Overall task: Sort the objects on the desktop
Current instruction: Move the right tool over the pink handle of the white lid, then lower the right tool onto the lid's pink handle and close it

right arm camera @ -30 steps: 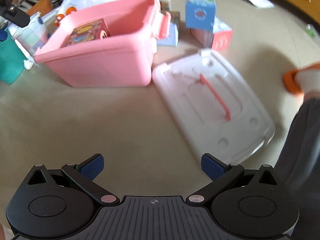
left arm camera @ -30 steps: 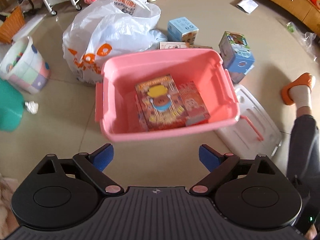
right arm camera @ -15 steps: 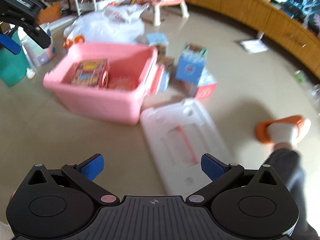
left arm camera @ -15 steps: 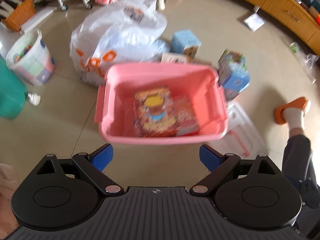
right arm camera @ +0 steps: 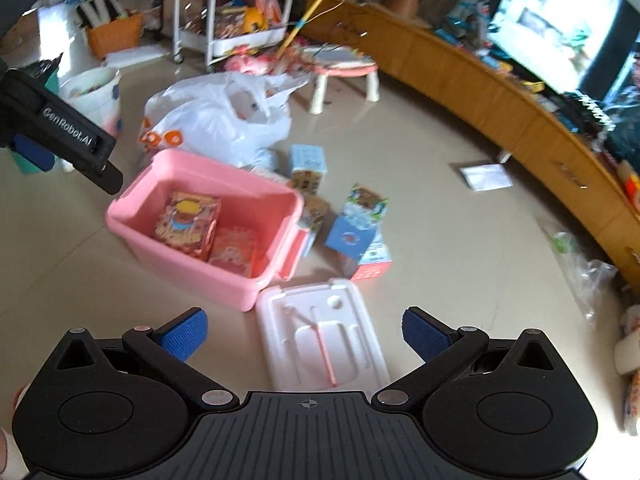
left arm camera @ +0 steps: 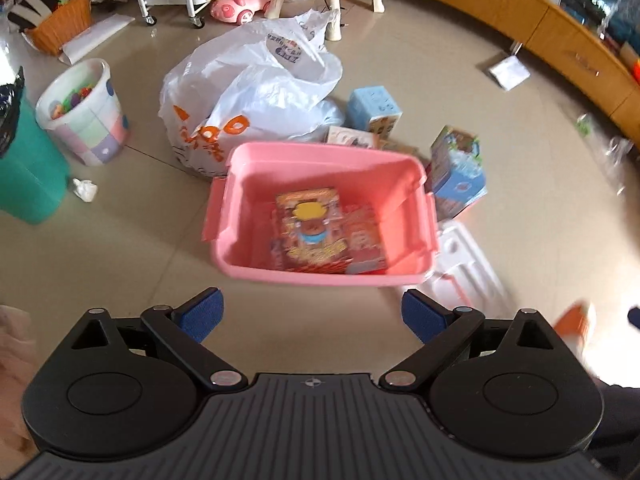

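A pink bin (left arm camera: 416,184) (right arm camera: 152,172) stands on the floor with a red-orange picture box (left arm camera: 312,232) (right arm camera: 188,220) and a flatter red pack (right arm camera: 234,250) inside. Its white lid (right arm camera: 320,336) (left arm camera: 464,272) lies on the floor to its right. Blue and white toy boxes (left arm camera: 458,172) (right arm camera: 358,224) stand behind and right of the bin. My left gripper (left arm camera: 312,316) is open and empty, high above the bin's near side. My right gripper (right arm camera: 304,332) is open and empty, high above the lid. The left gripper also shows at the left edge of the right wrist view (right arm camera: 64,132).
A large white plastic bag (left arm camera: 256,88) (right arm camera: 224,120) lies behind the bin. A white toy bucket (left arm camera: 86,116) and a green bin (left arm camera: 24,168) stand at the left. A wooden cabinet (right arm camera: 500,120) curves along the right. A wheeled rack (right arm camera: 236,8) and small pink table (right arm camera: 344,68) stand at the back.
Both grippers have risen and pulled back from the bin, so more of the room shows. Both stay open and empty. The bin, lid and boxes have not moved.
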Tool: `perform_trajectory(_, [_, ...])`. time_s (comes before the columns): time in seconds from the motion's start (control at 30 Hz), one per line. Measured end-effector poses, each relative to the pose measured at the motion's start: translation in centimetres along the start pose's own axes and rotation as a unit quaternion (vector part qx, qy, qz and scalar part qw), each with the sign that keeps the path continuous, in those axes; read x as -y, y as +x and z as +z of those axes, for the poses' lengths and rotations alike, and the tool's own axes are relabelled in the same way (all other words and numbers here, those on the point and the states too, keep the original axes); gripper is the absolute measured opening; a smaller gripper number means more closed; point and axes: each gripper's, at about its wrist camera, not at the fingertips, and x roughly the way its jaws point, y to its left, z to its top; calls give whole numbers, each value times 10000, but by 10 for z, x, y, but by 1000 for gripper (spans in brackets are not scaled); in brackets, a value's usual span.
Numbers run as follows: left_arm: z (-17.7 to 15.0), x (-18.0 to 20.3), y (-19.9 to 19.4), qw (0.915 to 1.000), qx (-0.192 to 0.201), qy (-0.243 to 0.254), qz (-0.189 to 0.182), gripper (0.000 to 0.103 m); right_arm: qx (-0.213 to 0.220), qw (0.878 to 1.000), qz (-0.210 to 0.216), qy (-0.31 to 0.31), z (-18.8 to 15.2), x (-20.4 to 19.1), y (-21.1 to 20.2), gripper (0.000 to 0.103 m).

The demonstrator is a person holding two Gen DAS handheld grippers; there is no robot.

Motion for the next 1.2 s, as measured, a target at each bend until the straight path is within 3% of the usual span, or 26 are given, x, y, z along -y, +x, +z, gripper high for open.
perform_trajectory(0.2, [-3,-3,9,9999,-107,12,108,98,-243,9994,147,-196,-2,-1,40,103])
perform_trajectory(0.3, [-6,-3,14,9998,-163,93,61,98,-151,9986,98,-495,-4,6,61,103])
perform_trajectory(0.43, [-10,-5,23,9992,-310,242,43,98,-415,9979,-23,-503,-5,26,101,101])
perform_trajectory(0.5, [-9,-8,29,9991,-391,166,43,98,-525,9978,33,-409,-6,38,121,87])
perform_trajectory(0.57, [-7,-8,36,9986,-439,273,127,98,-574,9976,102,-378,-7,47,138,79])
perform_trajectory(0.67, [-4,-5,51,9955,-551,598,492,98,-787,9950,340,-510,-12,56,166,73])
perform_trajectory(0.73, [-1,-6,61,9943,-680,609,545,98,-958,9921,474,-664,-16,59,183,70])
perform_trajectory(0.9, [19,-5,76,9950,-972,179,164,98,-1212,9864,1077,-257,-25,70,221,69])
perform_trajectory(1.1, [37,16,73,9928,-1056,-216,-520,98,-1411,9822,1111,-551,-24,63,258,69])
perform_trajectory(1.2, [42,31,75,9927,-1021,-259,-582,98,-1491,9812,1117,-506,-26,64,273,69])
